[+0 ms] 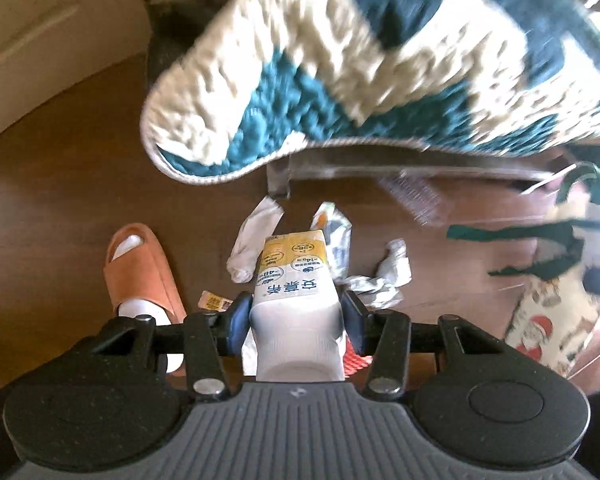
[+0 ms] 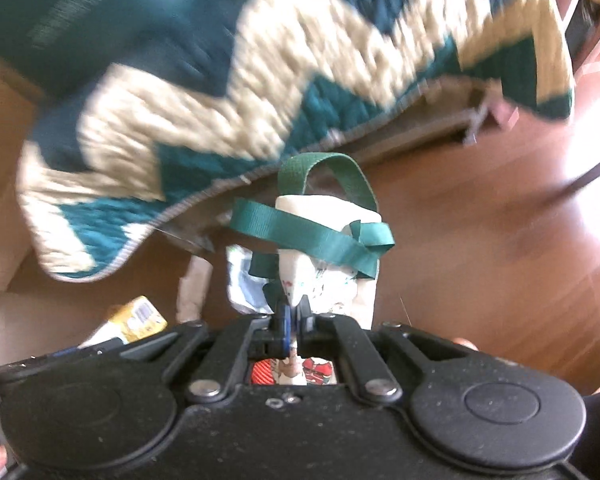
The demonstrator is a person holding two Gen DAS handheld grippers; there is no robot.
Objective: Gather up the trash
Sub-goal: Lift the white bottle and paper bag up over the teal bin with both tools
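My left gripper (image 1: 296, 316) is shut on a white and yellow milk carton (image 1: 292, 280) and holds it above the wooden floor. Crumpled white wrappers (image 1: 252, 236) and foil scraps (image 1: 380, 284) lie on the floor just beyond it. My right gripper (image 2: 294, 314) is shut on the rim of a white printed bag (image 2: 332, 284) with green strap handles (image 2: 312, 232). The same bag shows at the right edge of the left wrist view (image 1: 556, 292). The carton also shows low left in the right wrist view (image 2: 134, 320).
A teal and cream quilted blanket (image 1: 340, 80) hangs over a low furniture edge above the trash. A foot in an orange slipper (image 1: 140, 268) stands left of the carton. A small yellow wrapper (image 1: 214, 301) lies by the slipper. A white door (image 1: 40, 40) is far left.
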